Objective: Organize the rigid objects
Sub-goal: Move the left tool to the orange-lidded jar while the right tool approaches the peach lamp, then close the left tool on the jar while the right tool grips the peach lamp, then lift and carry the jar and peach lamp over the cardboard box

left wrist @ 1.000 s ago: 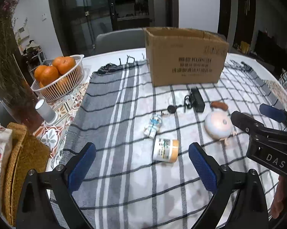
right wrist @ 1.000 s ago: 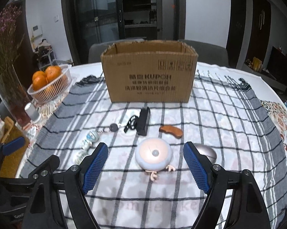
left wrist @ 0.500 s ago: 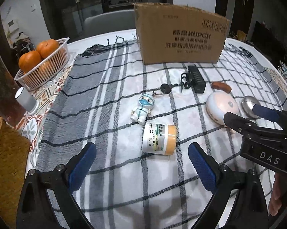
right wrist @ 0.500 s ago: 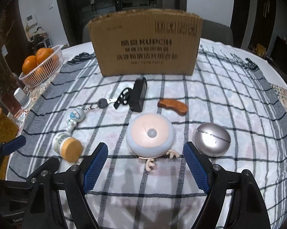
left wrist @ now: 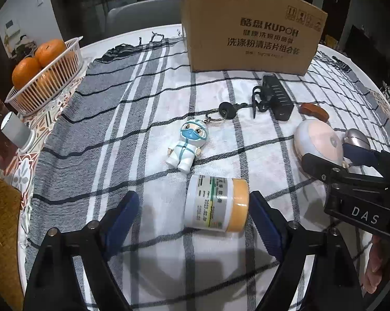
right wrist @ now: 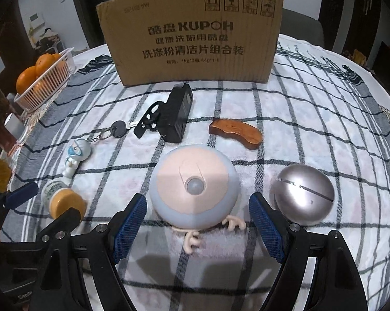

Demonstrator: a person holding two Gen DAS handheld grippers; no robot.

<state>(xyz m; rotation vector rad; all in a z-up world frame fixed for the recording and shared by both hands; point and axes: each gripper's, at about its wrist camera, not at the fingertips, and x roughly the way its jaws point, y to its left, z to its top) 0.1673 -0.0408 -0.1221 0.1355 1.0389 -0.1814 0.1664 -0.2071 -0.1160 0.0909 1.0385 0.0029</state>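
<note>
My left gripper [left wrist: 193, 223] is open, its blue pads either side of a white jar with an orange lid [left wrist: 215, 203] lying on its side. My right gripper [right wrist: 197, 223] is open around the near edge of a round pink-and-white dome light [right wrist: 195, 185]. A silver egg-shaped object [right wrist: 305, 194] lies right of it. A masked-figure keychain [left wrist: 188, 145] with a black key [left wrist: 227, 108], a black adapter [right wrist: 175, 112] and a brown wooden piece [right wrist: 235, 133] lie further back. A cardboard box [right wrist: 189, 36] stands behind them.
A white basket of oranges [left wrist: 43, 77] stands at the far left on the round table with a checked cloth [left wrist: 117, 129]. A small grey cylinder [left wrist: 16, 129] and a dark vase are at the left edge. A chair [left wrist: 143, 18] stands behind the table.
Both grippers have moved forward and lower. The jar now lies between the left pads and the dome light sits just ahead of the right pads. No object has moved.
</note>
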